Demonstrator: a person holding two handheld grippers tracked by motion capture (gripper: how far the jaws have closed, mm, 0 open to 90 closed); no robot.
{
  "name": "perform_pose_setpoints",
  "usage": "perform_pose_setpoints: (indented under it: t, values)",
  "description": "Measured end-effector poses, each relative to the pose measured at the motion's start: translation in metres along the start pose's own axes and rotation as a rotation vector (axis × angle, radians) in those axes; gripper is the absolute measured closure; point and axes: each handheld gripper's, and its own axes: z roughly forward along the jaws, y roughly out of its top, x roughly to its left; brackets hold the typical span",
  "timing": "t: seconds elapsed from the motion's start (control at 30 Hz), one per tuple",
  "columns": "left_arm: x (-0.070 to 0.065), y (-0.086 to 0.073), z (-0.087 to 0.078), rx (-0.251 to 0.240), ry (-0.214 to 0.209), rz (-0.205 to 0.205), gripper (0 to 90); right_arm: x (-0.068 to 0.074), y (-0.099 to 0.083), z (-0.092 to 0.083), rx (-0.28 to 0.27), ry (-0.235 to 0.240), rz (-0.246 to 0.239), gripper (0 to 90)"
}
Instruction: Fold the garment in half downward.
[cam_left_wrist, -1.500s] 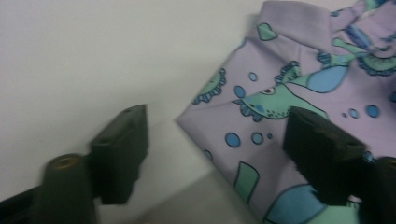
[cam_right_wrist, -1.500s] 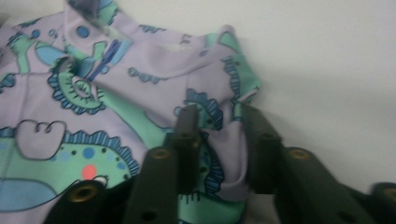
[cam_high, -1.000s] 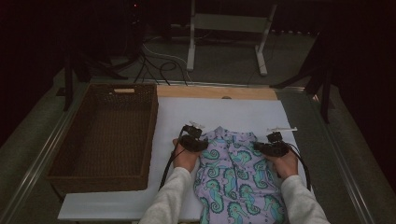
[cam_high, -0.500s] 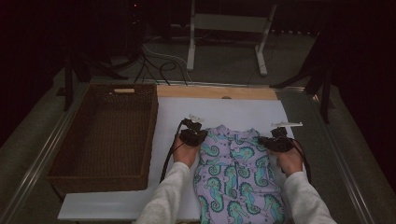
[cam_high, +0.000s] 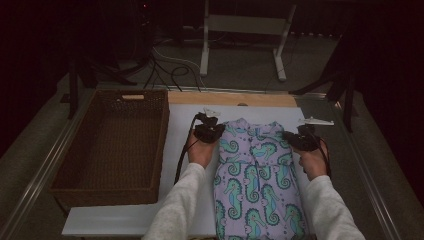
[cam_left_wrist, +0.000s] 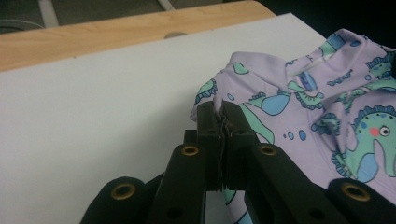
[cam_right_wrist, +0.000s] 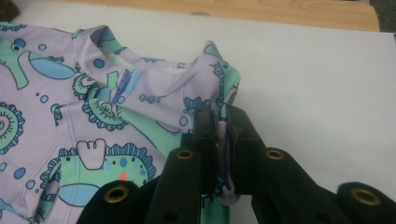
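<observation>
Left gripper (cam_left_wrist: 222, 109) clamped tight on a pinch of the lilac seahorse-print garment (cam_left_wrist: 327, 107), at the garment's shoulder edge by the neckline; a small fold of fabric pokes up between the jaw tips in the left gripper view. Its jaws have just been closing, cloth between them. Right gripper (cam_right_wrist: 223, 114) likewise clenched on the opposite shoulder edge of the garment (cam_right_wrist: 93, 107), cloth bunched and pulled up between the jaws, a bit of it hanging below the pads. In the high view the left gripper (cam_high: 216, 131) and right gripper (cam_high: 289, 138) sit at the two top corners of the garment (cam_high: 255, 180), each in a hand with a light grey sleeve coming in from the bottom. Garment lies lengthwise on the white board (cam_high: 185, 120), collar end toward the far side, lower end running off the near edge of the view. Wooden strip (cam_high: 235, 98) along the far edge of the board. Empty brown wicker basket (cam_high: 70, 170) just left of the board, well apart from the garment. Metal stand legs (cam_high: 280, 55) and cables (cam_high: 170, 70) on the floor beyond the table.
</observation>
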Motion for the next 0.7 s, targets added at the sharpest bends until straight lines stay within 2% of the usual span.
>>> perform_pose_setpoints:
  t: [0.1,0.2,0.37,0.57,0.7]
  values:
    - [-0.002,0.002,0.002,0.001,-0.019,-0.011,88.3,-0.005,-0.001,0.0,-0.001,0.009,0.019,84.2]
    - [-0.003,0.0,0.003,0.006,-0.028,-0.008,88.3,-0.006,-0.005,0.002,0.016,0.014,0.006,84.1]
    - [-0.003,-0.004,0.002,0.005,-0.059,-0.019,88.2,-0.006,-0.008,-0.001,0.011,0.033,0.008,84.1]
    - [0.0,-0.009,-0.007,-0.015,-0.103,-0.048,88.2,-0.001,-0.009,-0.011,0.0,0.047,-0.042,84.0]
    - [0.0,-0.013,-0.017,-0.024,-0.135,-0.043,88.1,0.001,-0.012,-0.016,-0.011,0.053,-0.062,84.0]
